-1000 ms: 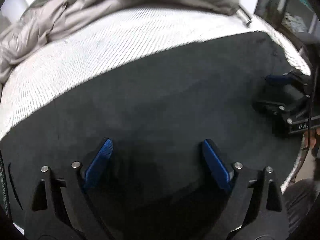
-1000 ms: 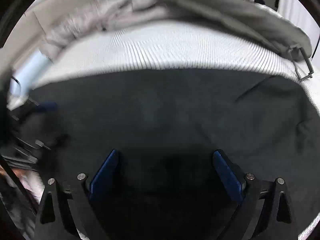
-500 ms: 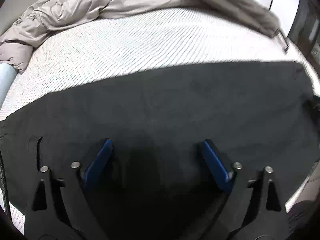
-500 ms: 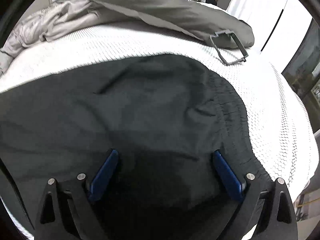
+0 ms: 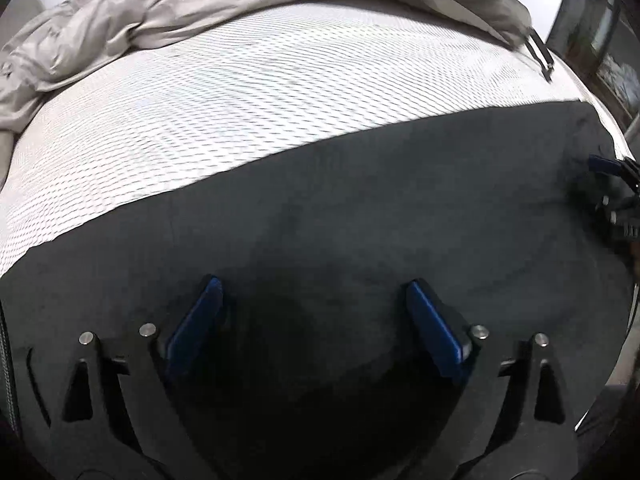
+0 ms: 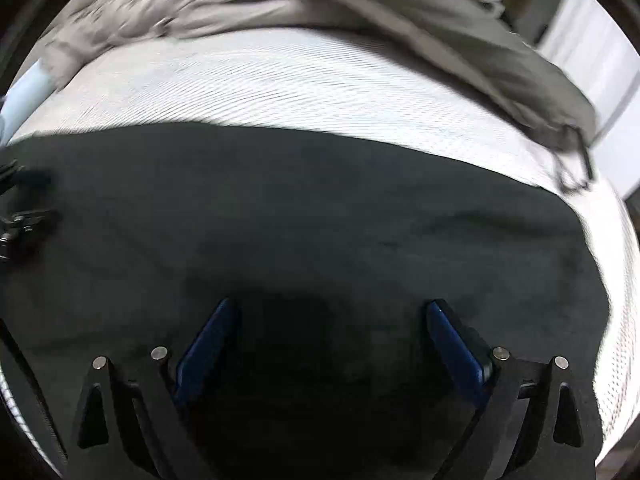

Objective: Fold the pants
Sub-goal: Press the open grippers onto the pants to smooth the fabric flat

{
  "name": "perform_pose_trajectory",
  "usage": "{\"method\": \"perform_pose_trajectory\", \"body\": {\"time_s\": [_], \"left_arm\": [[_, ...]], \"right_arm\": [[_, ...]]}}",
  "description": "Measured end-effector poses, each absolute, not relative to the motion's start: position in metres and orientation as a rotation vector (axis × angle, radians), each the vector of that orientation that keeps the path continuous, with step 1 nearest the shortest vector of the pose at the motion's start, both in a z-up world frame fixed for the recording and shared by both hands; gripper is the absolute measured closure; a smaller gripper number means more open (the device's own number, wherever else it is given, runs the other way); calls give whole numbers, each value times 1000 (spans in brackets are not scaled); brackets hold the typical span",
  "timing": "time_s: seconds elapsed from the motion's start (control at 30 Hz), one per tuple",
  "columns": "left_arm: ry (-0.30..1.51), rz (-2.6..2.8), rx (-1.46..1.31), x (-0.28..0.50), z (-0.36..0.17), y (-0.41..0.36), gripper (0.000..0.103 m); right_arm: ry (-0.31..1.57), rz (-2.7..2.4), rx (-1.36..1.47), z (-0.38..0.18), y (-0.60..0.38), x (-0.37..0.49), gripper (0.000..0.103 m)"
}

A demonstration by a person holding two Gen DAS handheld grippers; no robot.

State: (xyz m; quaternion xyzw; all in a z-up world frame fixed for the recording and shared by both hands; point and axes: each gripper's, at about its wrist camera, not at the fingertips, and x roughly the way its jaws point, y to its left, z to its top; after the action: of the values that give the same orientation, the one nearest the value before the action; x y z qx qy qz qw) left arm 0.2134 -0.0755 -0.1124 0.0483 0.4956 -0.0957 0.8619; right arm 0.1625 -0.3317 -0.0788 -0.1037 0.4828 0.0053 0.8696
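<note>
Black pants (image 5: 360, 208) lie spread flat across a white mesh-patterned mattress (image 5: 240, 92); in the right wrist view the same pants (image 6: 320, 216) fill the lower half. My left gripper (image 5: 314, 316) hovers over the dark cloth, open, blue pads wide apart with nothing between them. My right gripper (image 6: 332, 340) is likewise open above the pants. The right gripper (image 5: 616, 196) shows at the far right edge of the left wrist view, and the left gripper (image 6: 20, 216) at the far left of the right wrist view.
A rumpled grey-beige duvet (image 5: 160, 12) is heaped along the far side of the mattress (image 6: 280, 80), the same duvet (image 6: 360, 4) seen from the right. A dark strap buckle (image 6: 576, 168) hangs at its right end. A window (image 5: 600, 40) is at the right.
Both wrist views swung: the left turned right so the right gripper reappears at its edge; the right turned back left, away from the waistband end. Both grippers stayed open.
</note>
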Motion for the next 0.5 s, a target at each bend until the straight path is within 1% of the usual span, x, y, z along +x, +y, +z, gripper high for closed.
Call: {"method": "perform_pose_trajectory", "body": {"time_s": [0.1, 0.17, 0.2, 0.27, 0.37, 0.43, 0.5], "left_arm": [[1027, -122, 82, 211, -110, -56, 11], [1012, -112, 55, 201, -100, -50, 14], [991, -132, 45, 198, -94, -52, 14], [947, -180, 30, 190, -85, -61, 14], [935, -220, 28, 199, -81, -81, 14], [946, -245, 75, 210, -87, -97, 14], [994, -241, 139, 216, -99, -114, 14]], "right_arm": [[986, -286, -244, -75, -374, 158, 6], [983, -308, -136, -71, -399, 152, 6], [972, -294, -112, -65, -399, 150, 7], [941, -248, -103, -52, -384, 155, 8], [904, -78, -110, -38, -330, 157, 8], [919, 25, -126, -45, -304, 172, 8], [952, 89, -189, -59, -263, 187, 8]]}}
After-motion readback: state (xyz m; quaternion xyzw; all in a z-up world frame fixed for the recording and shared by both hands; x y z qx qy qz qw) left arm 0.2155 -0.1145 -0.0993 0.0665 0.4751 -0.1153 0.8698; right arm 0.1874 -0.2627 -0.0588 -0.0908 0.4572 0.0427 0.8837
